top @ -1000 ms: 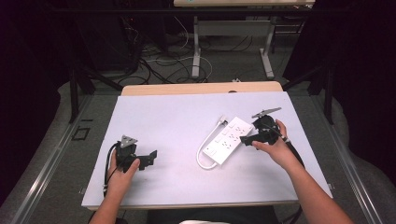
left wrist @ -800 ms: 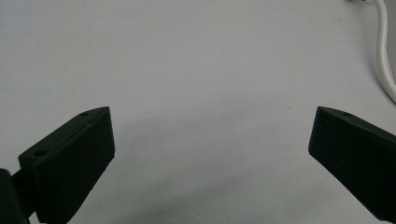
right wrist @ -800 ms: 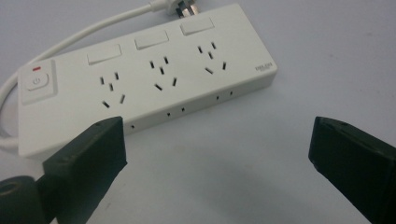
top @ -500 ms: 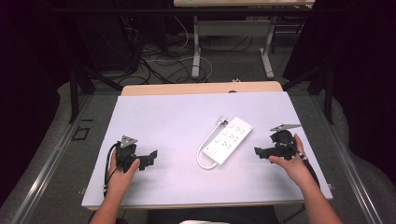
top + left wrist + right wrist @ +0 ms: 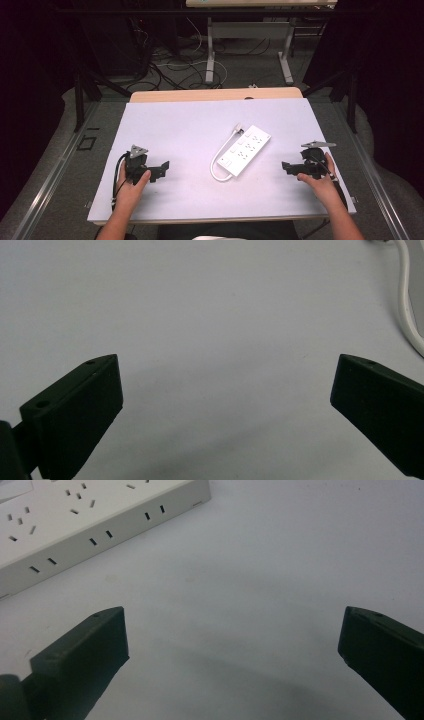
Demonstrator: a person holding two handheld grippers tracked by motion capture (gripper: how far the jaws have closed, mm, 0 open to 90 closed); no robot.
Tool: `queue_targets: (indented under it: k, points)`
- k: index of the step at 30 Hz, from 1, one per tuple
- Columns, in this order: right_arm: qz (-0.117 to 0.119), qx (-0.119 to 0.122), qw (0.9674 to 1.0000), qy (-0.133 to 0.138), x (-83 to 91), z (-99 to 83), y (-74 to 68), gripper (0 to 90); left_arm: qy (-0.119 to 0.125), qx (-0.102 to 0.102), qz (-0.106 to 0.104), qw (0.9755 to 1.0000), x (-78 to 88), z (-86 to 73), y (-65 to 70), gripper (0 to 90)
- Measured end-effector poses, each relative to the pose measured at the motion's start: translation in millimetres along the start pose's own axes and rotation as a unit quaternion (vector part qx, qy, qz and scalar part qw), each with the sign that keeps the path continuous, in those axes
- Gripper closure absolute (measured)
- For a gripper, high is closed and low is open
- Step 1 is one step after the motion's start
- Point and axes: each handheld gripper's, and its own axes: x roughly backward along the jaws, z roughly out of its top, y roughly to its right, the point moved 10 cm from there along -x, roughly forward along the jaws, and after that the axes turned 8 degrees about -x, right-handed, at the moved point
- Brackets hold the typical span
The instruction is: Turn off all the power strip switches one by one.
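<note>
A white power strip (image 5: 244, 150) lies at an angle near the middle of the white table (image 5: 185, 125), its white cord (image 5: 218, 165) looping beside it. My left gripper (image 5: 163, 171) rests low at the front left, open, with nothing between its jaws (image 5: 225, 405). The cord's curve (image 5: 407, 315) runs along the right edge of the left gripper view. My right gripper (image 5: 286, 167) sits at the front right, open and empty (image 5: 232, 650), pointing toward the strip. The strip's slotted face (image 5: 75, 525) fills the upper left of the right gripper view, apart from the jaws.
A wooden strip (image 5: 215, 95) borders the table's far edge. Beyond it the floor holds tangled cables (image 5: 165, 65) and the white legs of another table (image 5: 210, 60). Dark stands (image 5: 80, 95) flank the left side.
My right gripper has drawn back from the power strip to the front right of the table and now sits apart from it. The left gripper has stayed put.
</note>
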Motion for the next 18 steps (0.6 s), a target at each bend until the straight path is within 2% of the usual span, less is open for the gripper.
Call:
queue_targets:
  k: [3, 10, 18]
  points:
    - [-0.004, -0.015, 0.9999, 0.001, -2.2, -4.7, 4.0, 0.0, 0.001, 0.000, 0.001, 1.0000, 0.1, 0.0, -0.7, 0.3]
    - [-0.018, -0.008, 0.9997, 0.013, -7.6, -8.7, 10.6, 0.0, 0.002, -0.001, 0.003, 1.0000, 0.1, -0.4, -1.6, 0.3]
    - [-0.010, -0.006, 0.9999, 0.012, -8.1, -9.9, 7.2, 0.0, 0.003, 0.003, 0.003, 1.0000, -0.8, -0.8, -1.8, 0.3]
